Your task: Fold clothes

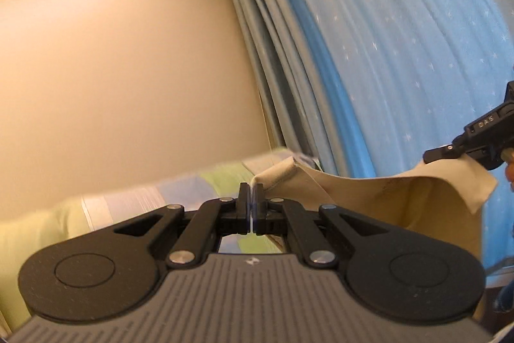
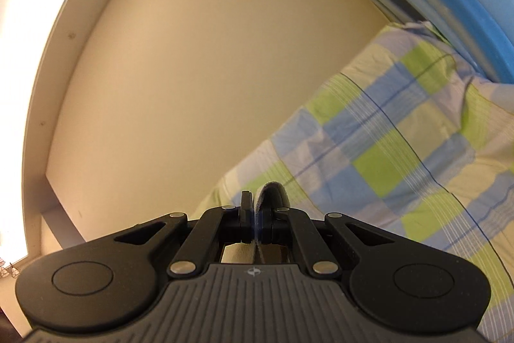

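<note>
Your left gripper (image 1: 251,198) clamped together on beige garment (image 1: 379,198) edge | your right gripper (image 2: 257,208) pinched on its other edge | garment hangs between them above the bed, long axis left-right | checked bedsheet (image 2: 401,150) below | cream wall (image 1: 128,69), blue starred curtain (image 1: 401,37) behind.

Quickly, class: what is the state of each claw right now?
Left claw: closed on the beige cloth garment.
Right claw: closed on an edge of the same garment.
</note>
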Motion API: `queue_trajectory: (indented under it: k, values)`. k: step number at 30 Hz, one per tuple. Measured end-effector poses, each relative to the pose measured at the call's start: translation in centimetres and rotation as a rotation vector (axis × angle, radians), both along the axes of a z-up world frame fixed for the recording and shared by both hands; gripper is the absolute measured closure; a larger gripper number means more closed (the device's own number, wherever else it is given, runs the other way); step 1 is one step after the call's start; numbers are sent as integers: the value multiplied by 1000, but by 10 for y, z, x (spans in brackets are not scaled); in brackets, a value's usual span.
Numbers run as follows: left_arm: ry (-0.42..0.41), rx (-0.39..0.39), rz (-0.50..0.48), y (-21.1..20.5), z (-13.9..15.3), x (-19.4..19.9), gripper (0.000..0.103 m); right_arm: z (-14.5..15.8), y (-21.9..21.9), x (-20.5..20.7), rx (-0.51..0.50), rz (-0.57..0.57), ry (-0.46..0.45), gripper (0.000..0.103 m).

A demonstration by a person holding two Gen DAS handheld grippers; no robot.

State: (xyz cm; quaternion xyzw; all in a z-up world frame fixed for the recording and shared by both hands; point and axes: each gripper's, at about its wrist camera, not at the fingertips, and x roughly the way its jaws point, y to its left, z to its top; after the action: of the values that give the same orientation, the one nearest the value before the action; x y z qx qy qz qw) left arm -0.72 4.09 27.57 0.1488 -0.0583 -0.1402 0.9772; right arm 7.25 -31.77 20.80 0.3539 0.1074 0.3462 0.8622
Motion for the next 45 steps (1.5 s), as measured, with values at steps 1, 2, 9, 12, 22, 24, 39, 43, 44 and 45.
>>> queue_trajectory:
  k: [1,2,9,12,22,24,39,43,44,45]
  values:
    - [4,5,7,-2,2,10,103,2,2,7,-13,-2,-6,101]
    - [8,10,13,-3,4,21,103,1,5,19,-36,-8,-4,101]
    - [155,39,118,-21,-64,169,103,-71,38,188,-87,-5,171,101]
    - [279,-2,167,-24,-123,257,101,-144,54,272,-38,8,314,83]
    - [708,-187,214,28,-283,295,95,-281,12,304,24,-97,546,62]
    - [766,-212,197,28,-295,270,94,-280,-9,286,30,-119,568,56]
    - [1107,-133,10,-62,-335,145,64,-291,-56,120,-740,-55,522,50]
    - [1060,-108,53,-74,-338,129,65,-304,-56,107,-786,-30,514,50]
    - [1053,-98,53,-77,-339,128,65,-306,-54,106,-796,-29,509,51]
    - [1045,-86,51,-80,-340,128,86,-309,-52,104,-807,-27,504,59]
